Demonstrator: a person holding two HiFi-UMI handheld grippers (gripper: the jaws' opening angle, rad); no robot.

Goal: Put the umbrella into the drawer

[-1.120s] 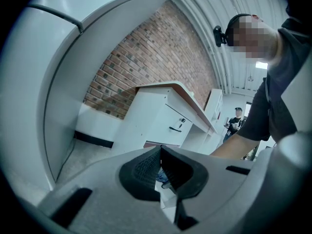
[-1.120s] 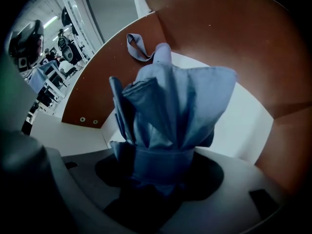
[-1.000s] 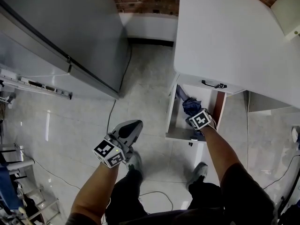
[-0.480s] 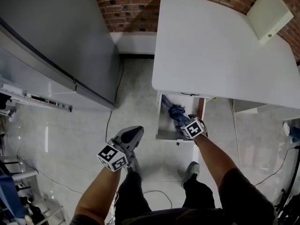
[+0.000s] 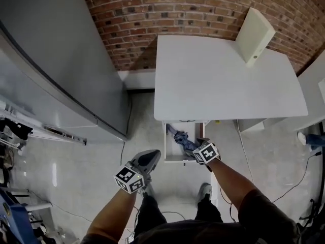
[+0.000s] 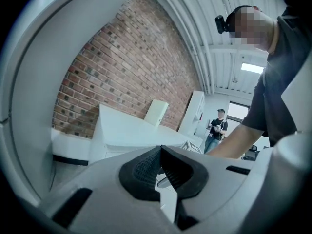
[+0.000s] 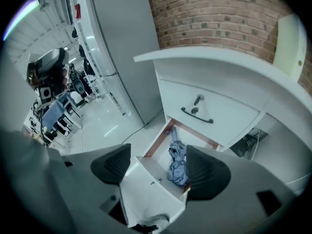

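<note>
A folded blue umbrella point(image 5: 181, 138) lies inside the open bottom drawer point(image 5: 167, 147) of the white desk point(image 5: 223, 85). In the right gripper view the umbrella point(image 7: 177, 161) rests along the drawer point(image 7: 146, 179), far below the jaws. My right gripper point(image 5: 199, 147) hangs above the drawer's front right corner; its jaws stand wide and are closing, with nothing between them. My left gripper point(image 5: 152, 155) is held over the floor left of the drawer. Its pads point(image 6: 146, 167) are pressed together on nothing.
A tall grey cabinet point(image 5: 51, 60) stands at the left, a brick wall point(image 5: 203, 9) behind the desk. A cream box point(image 5: 254, 34) stands on the desk's far corner. The upper drawer point(image 7: 197, 113) is closed. Cables point(image 5: 304, 174) run on the floor. A person point(image 6: 217, 128) stands far off.
Both grippers have risen well above the floor. The right one has lifted away from the drawer, leaving the umbrella in it. More of the desk top and brick wall shows.
</note>
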